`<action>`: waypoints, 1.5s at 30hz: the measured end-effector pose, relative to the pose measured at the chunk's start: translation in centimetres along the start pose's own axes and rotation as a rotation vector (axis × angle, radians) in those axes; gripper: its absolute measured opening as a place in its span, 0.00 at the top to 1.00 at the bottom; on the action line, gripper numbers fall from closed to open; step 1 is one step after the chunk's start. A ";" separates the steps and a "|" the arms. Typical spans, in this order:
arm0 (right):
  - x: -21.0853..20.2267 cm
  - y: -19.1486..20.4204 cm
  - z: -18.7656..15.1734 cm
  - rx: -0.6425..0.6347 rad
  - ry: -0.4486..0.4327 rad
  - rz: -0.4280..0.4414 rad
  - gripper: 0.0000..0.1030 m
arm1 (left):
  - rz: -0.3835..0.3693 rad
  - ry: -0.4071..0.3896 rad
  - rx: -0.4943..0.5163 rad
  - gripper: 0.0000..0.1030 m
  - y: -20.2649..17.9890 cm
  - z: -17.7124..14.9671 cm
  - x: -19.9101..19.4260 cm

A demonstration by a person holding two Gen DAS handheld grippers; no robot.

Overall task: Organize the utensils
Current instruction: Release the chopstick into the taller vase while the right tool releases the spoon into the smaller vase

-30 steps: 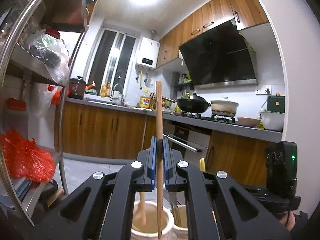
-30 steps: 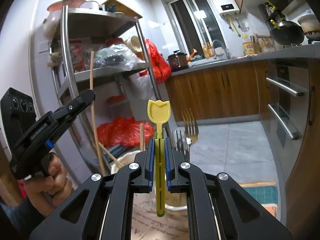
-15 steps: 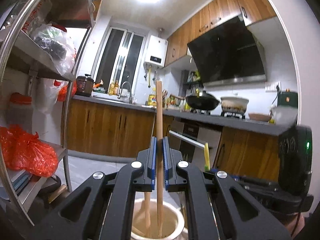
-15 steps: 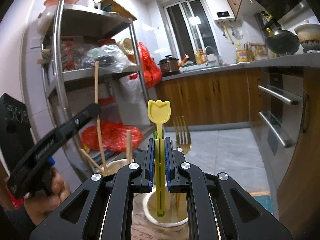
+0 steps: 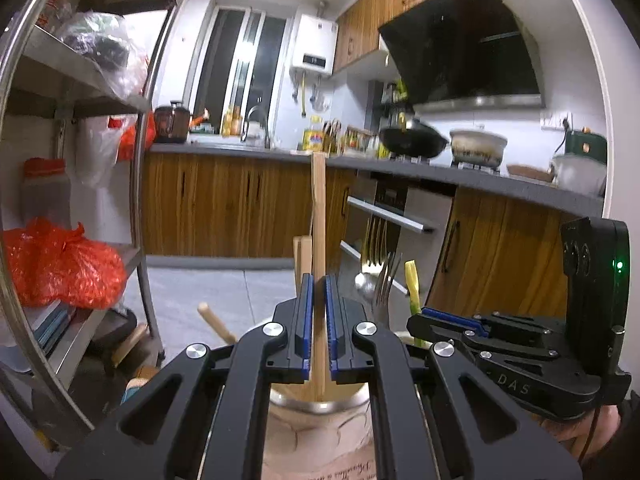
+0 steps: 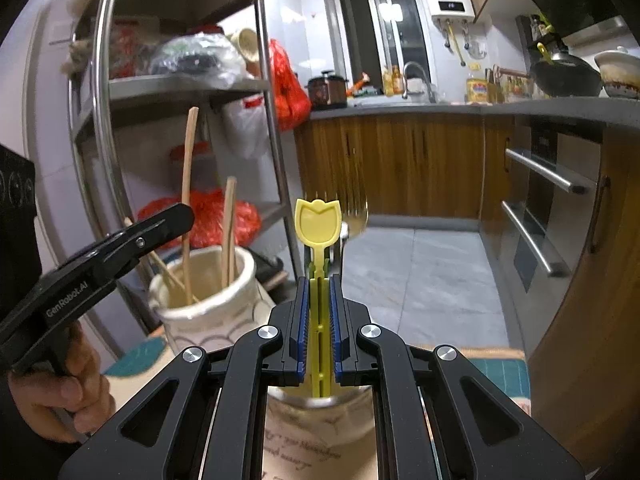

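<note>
Left gripper (image 5: 316,312): we clench a long pale wooden chopstick (image 5: 319,216) upright, its lower end inside the cream ceramic jar (image 6: 208,312).
Right gripper (image 6: 319,320): we clamp a yellow plastic tulip-tipped spoon (image 6: 318,224), its foot at the mouth of a second cream jar (image 6: 316,432).
Already sorted: more wooden sticks (image 6: 229,224) stand in the first jar; metal forks (image 5: 386,280) in the second.
Left to do: we judge both pieces need releasing into their jars.
</note>
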State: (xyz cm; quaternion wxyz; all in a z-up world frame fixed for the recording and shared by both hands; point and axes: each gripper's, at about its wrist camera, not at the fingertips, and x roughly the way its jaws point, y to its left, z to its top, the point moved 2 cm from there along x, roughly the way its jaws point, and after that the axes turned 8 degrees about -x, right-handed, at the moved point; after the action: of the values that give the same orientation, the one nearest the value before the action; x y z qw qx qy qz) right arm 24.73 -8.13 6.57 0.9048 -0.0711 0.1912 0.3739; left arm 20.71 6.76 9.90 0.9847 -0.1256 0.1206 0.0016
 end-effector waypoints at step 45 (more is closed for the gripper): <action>1.7 0.3 -1.1 -0.006 0.102 0.010 0.80 | 0.023 0.114 0.033 0.90 0.1 -1.2 0.8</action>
State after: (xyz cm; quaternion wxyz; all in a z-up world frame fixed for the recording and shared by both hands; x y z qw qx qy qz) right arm 25.34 -7.11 4.85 0.8918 -0.0916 0.2364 0.3747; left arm 21.24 6.56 8.56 0.9781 -0.1078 0.1779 0.0037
